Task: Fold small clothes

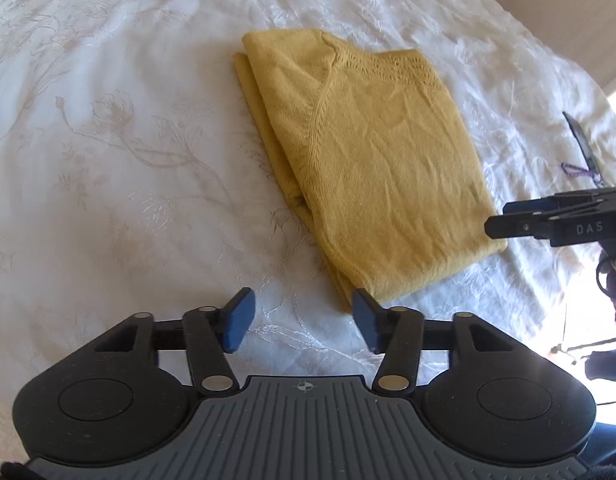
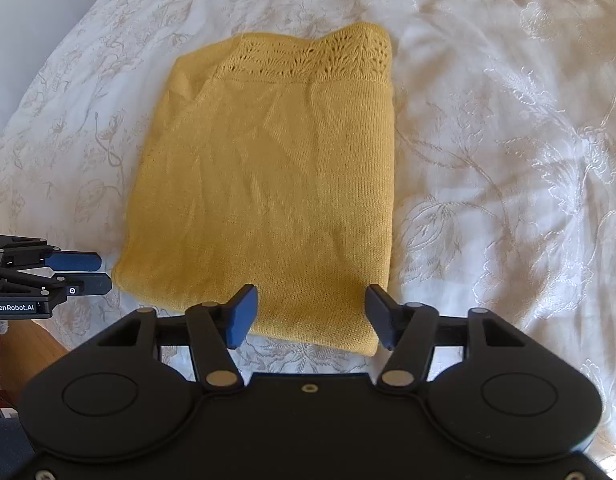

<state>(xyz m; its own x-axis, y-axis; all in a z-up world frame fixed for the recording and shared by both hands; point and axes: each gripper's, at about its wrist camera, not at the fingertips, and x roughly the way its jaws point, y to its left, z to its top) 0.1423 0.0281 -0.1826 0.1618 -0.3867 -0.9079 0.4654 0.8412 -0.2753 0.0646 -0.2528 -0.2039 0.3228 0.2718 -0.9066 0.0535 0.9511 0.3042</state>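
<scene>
On the white flowered bedspread (image 1: 107, 128), seen from the left wrist, a mustard knit sweater (image 1: 360, 152) lies folded into a neat rectangle, layered edges to its left, lace band at its far end. The left gripper (image 1: 303, 320) stands spread and empty just short of the sweater's near corner; bare cloth stretches left of the sweater. A purple cord (image 1: 576, 170) lies right of it. From the right wrist, the right gripper (image 2: 312, 316) hangs spread over the sweater's near edge, pinching nothing; open bedspread lies right.
</scene>
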